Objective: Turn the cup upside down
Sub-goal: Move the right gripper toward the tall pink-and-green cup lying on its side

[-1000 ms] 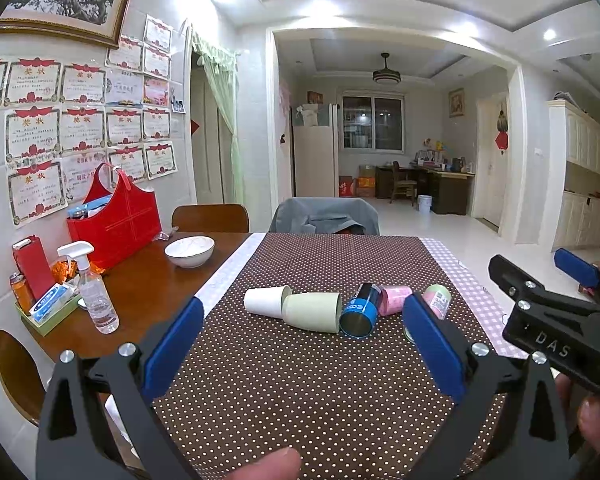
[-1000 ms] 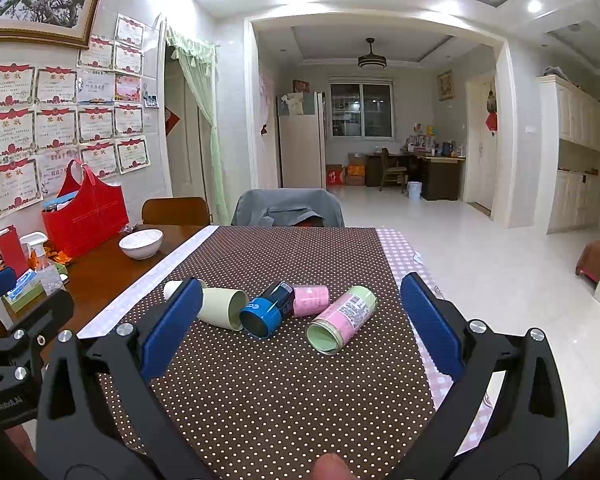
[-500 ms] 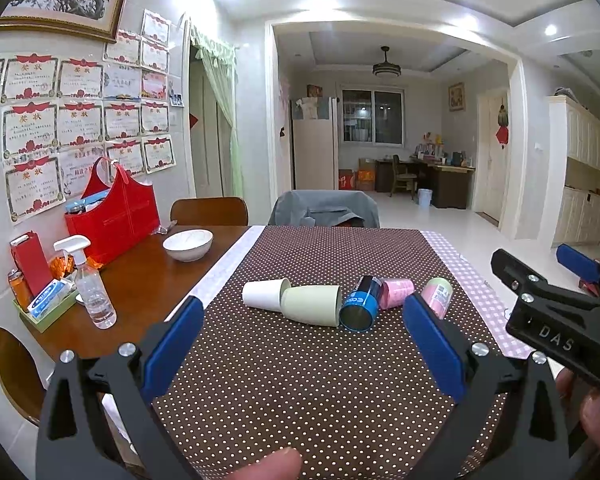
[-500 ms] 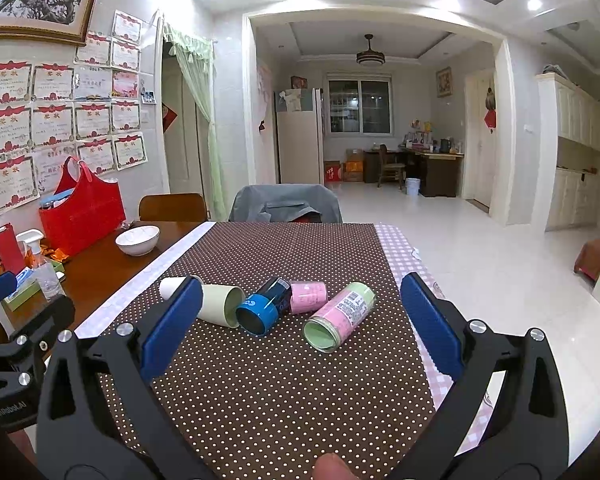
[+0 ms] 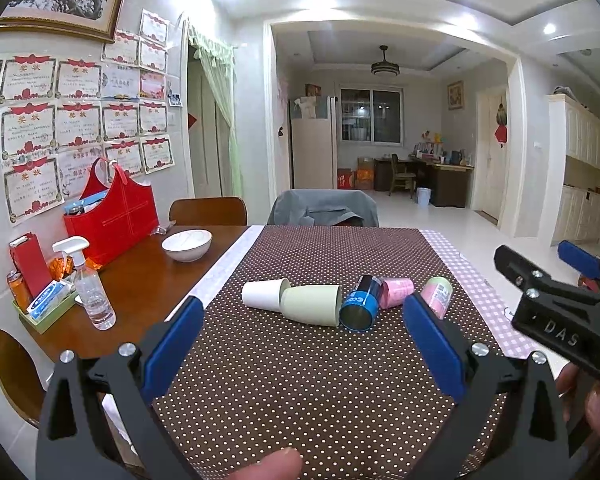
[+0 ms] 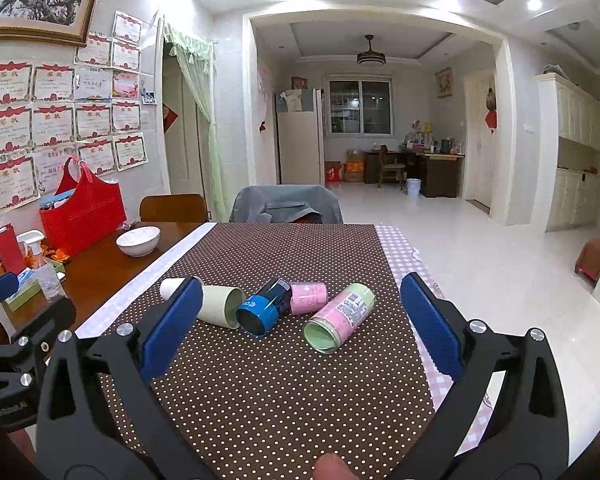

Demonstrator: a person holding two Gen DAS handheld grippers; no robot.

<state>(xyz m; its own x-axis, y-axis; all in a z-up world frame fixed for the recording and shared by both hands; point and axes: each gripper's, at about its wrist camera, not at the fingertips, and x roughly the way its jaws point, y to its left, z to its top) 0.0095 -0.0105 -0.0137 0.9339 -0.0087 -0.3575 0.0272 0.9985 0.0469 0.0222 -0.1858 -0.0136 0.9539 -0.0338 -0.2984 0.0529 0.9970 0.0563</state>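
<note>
Five cups are lying on their sides in a row on the dotted cloth point(image 5: 300, 380): a white cup point(image 5: 262, 294), touching a green cup point(image 5: 312, 310), then a blue cup point(image 5: 360, 304), a pink cup point(image 5: 396, 290) and a labelled cup point(image 6: 340, 316). The left gripper point(image 5: 300, 340) and the right gripper point(image 6: 298, 328) are being held spread wide above the cloth's near part, nothing being gripped. A bowl point(image 5: 187, 244) is sitting on the bare wood.

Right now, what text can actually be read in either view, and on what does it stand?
"DAS": on the right hand-held gripper body, in the left wrist view.
"CO", partial: on the blue cup.
Wall certificates: red headings too blurred to read.
Pink-and-green cup label: too small.
Left hand-held gripper body lettering, in the right wrist view: blurred.
</note>
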